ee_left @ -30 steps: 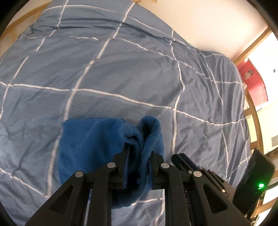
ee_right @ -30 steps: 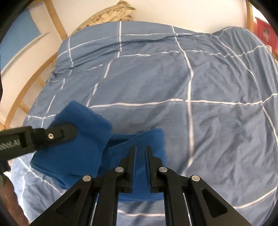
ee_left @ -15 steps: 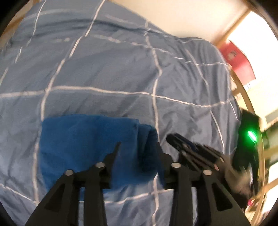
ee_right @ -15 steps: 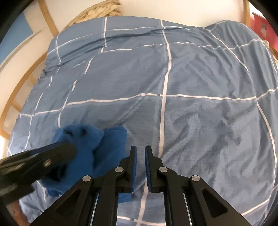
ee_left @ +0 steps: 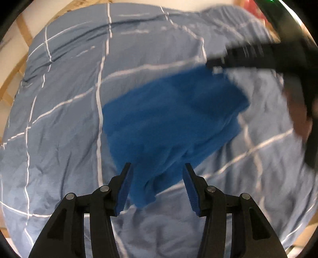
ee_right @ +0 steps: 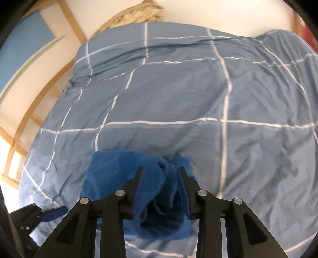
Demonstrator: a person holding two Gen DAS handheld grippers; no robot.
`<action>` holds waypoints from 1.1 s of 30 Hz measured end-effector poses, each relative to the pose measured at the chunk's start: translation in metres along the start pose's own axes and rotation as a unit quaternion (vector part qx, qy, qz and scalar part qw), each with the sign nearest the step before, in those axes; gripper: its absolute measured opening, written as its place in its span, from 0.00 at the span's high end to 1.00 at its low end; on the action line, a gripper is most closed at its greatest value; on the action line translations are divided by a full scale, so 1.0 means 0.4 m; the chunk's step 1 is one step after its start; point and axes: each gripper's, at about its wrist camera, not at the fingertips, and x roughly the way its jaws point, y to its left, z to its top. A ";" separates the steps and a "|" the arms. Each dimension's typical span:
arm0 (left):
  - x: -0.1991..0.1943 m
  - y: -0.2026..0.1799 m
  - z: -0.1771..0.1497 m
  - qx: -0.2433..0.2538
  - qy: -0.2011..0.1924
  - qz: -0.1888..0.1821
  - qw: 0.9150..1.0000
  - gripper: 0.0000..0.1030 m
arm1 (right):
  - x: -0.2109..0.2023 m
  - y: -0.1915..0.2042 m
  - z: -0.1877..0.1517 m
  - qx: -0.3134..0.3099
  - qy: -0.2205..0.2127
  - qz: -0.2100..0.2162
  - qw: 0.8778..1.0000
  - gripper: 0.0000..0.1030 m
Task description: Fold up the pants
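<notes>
The folded blue pants point(ee_left: 171, 119) lie as a rumpled bundle on the checked duvet point(ee_left: 59, 129). My left gripper point(ee_left: 157, 170) is open and empty, its jaws standing apart just above the bundle's near corner. My right gripper point(ee_right: 161, 172) is open too, its jaws straddling a raised fold of the pants point(ee_right: 119, 178) with cloth between them but not pinched. In the left wrist view the right gripper point(ee_left: 248, 57) shows blurred at the bundle's far right corner. In the right wrist view the left gripper point(ee_right: 39, 216) shows at the lower left.
The blue duvet with white lines point(ee_right: 198, 99) covers the whole bed. A wooden bed frame point(ee_right: 39, 95) runs along the left edge. A wooden headboard piece point(ee_right: 135, 13) sits at the far end against a white wall.
My left gripper has opened, let go of the pants and pulled back. My right gripper has opened and moved over the bundle. The pants now lie flat on the duvet.
</notes>
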 end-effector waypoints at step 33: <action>0.109 0.028 -0.072 -0.012 0.031 0.061 0.998 0.78 | -0.048 0.010 0.029 -0.045 0.000 -0.059 0.997 0.91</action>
